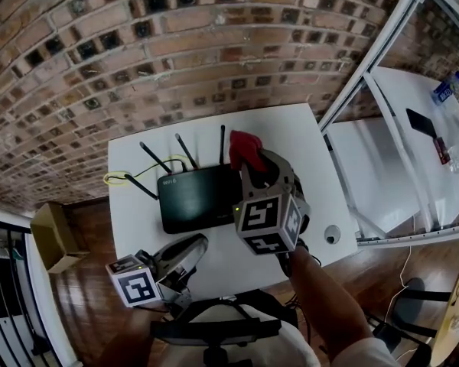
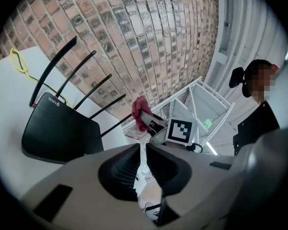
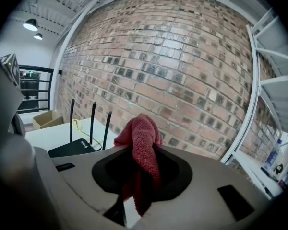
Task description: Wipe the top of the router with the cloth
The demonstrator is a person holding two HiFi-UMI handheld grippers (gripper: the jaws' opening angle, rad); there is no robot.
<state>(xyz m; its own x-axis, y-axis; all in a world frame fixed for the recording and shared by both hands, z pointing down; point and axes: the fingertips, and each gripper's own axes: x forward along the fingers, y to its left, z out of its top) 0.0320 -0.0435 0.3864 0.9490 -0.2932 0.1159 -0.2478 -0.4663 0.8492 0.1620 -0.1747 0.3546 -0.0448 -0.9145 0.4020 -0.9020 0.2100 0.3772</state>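
Note:
A black router (image 1: 196,197) with several upright antennas lies flat on the white table (image 1: 291,136); it also shows in the left gripper view (image 2: 62,133) and the right gripper view (image 3: 72,148). My right gripper (image 1: 249,159) hangs above the router's right end, shut on a red cloth (image 1: 243,148) that bunches out between its jaws (image 3: 140,147). The cloth (image 2: 140,113) also appears in the left gripper view, held up in the air. My left gripper (image 1: 193,249) rests low by the table's front edge, shut with nothing in it.
A yellow cable (image 1: 122,177) loops off the router's back left. A cardboard box (image 1: 53,237) sits on the wooden floor to the left. A brick wall (image 1: 176,52) backs the table. A white shelf unit (image 1: 398,159) stands to the right.

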